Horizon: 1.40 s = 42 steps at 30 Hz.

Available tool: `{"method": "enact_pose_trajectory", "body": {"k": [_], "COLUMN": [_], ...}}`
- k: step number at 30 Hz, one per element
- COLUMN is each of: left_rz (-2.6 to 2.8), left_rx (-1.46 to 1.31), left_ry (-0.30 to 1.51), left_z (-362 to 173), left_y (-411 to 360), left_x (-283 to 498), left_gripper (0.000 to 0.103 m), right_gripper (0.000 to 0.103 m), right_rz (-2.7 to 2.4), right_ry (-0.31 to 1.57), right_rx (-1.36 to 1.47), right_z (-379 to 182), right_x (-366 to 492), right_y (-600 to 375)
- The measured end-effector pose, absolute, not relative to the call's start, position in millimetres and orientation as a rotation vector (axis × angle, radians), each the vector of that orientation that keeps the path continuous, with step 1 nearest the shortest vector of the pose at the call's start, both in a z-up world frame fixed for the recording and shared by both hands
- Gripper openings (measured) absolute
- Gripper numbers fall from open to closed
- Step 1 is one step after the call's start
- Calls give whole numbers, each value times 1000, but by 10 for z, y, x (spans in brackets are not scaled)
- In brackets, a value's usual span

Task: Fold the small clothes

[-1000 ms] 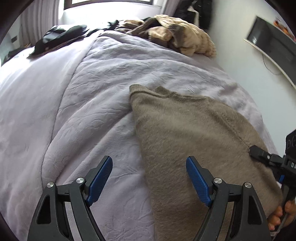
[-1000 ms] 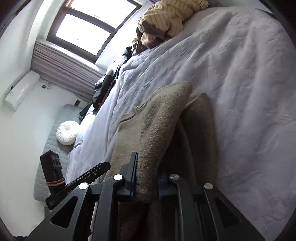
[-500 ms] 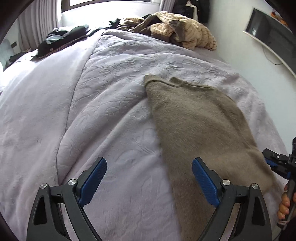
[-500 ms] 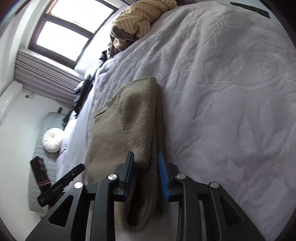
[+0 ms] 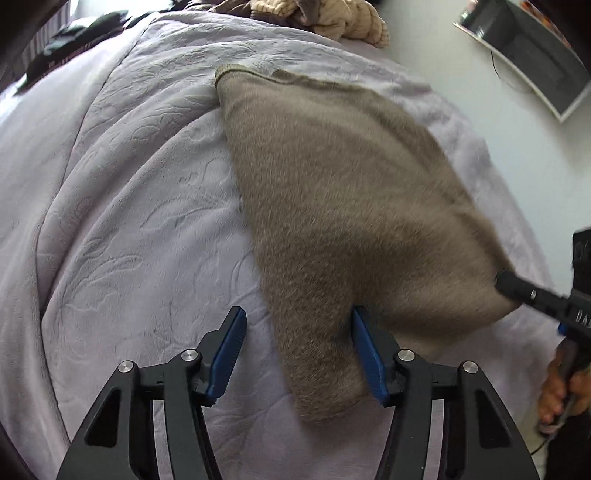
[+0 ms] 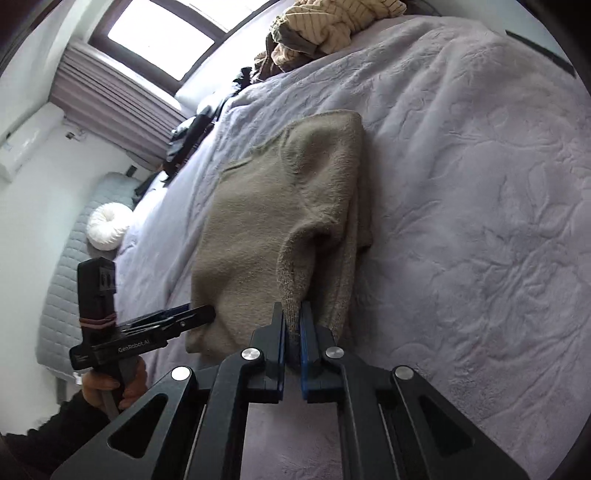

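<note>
Lying on the lilac bed cover, a taupe knitted sweater is seen partly folded: in the right wrist view one side is already laid over the body, and a ribbed cuff or hem edge is raised off it. The fold is judged to be under way rather than finished; the near end has not yet been brought over, and a heap of other clothes at the far end of the bed is presumably left to be done.

The right tool is pointed steeply down at the near edge of the sweater, and its blue pads, which have just been closing, are pinched tight on the ribbed edge. The left tool is angled even more steeply down over the near corner of the garment; its jaws have just been closing but are seen about half open, with the corner of the sweater lying between them, one pad touching the fabric and the other apart from it, so nothing is gripped there yet. A hand in a dark sleeve is seen around the left tool's handle.
</note>
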State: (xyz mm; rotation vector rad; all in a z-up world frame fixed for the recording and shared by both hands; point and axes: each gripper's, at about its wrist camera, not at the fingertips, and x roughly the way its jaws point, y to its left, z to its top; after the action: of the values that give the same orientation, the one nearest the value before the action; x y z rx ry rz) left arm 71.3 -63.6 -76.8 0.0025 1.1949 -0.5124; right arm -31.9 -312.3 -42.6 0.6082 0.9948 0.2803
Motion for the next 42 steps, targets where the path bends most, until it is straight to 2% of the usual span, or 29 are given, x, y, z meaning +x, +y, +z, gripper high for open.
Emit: {"method": "enact_pose_trajectory", "body": {"k": [3, 6, 10, 19, 24, 27, 39, 42], "left_rz": [-513, -494, -466, -390, -368, -362, -333, -309], "left_rx": [-12, 9, 41, 5, -2, 7, 30, 38], "left_ry": [1186, 1166, 1133, 1126, 1126, 1126, 1122, 1120], "left_z": [-821, -791, -738, -692, -685, -674, -658, -661], "left_y": [-604, -588, -580, -573, -570, -588, -620, -599], "left_x": [670, 596, 476, 380, 327, 310, 286, 283], "left_gripper": [61, 61, 61, 61, 61, 61, 61, 73], "right_gripper": [6, 5, 9, 10, 9, 6, 6, 6], "right_rz": [237, 244, 181, 217, 167, 167, 180, 179], "right_ry": [1046, 1023, 1022, 916, 1005, 1012, 1007, 1009], "right_rx": [653, 760, 672, 559, 564, 706, 706, 700], "right_z": [-742, -805, -647, -188, -489, -690, -703, -695], "right_x": [-424, -489, -616, -588, -382, -405, -488, -491], "right_y": [-3264, -3377, -3336, -3034, -2996, -3161, -3203, -3200]}}
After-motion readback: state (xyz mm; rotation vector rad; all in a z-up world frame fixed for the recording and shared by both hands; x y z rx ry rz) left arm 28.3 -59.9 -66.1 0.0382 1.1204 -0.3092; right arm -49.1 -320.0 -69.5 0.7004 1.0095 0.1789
